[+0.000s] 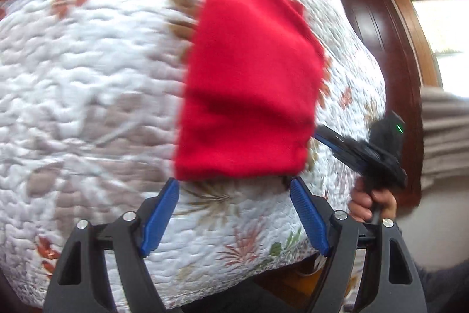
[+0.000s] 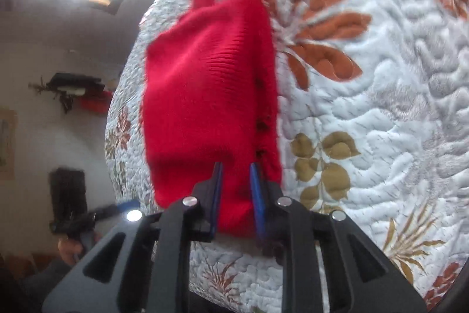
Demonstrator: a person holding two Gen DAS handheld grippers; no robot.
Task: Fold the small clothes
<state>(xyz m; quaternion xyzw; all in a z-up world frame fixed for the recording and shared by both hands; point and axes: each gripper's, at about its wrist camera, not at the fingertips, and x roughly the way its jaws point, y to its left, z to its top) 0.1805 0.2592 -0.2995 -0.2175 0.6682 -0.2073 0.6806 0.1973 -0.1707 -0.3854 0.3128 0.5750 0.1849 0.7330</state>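
A red knit garment point(image 1: 249, 84) lies folded on the quilted floral bedspread point(image 1: 88, 78). In the left wrist view my left gripper point(image 1: 234, 184) stands open just short of the garment's near edge, with nothing between its blue fingers point(image 1: 161, 219). My right gripper point(image 1: 319, 135) comes in from the right and meets the garment's lower right edge. In the right wrist view the garment point(image 2: 205, 93) fills the middle. The right gripper point(image 2: 236, 166) has its jaws drawn narrow, with red cloth pinched between them. Both views are blurred.
The bedspread point(image 2: 366, 107) drops away at its edge. Beyond it stand a dark wooden door point(image 1: 381, 49) and a bright window point(image 1: 442, 28). A hand point(image 1: 369, 203) holds the right gripper's handle, with a grey sleeve behind it. A wall shelf point(image 2: 76, 93) shows in the right wrist view.
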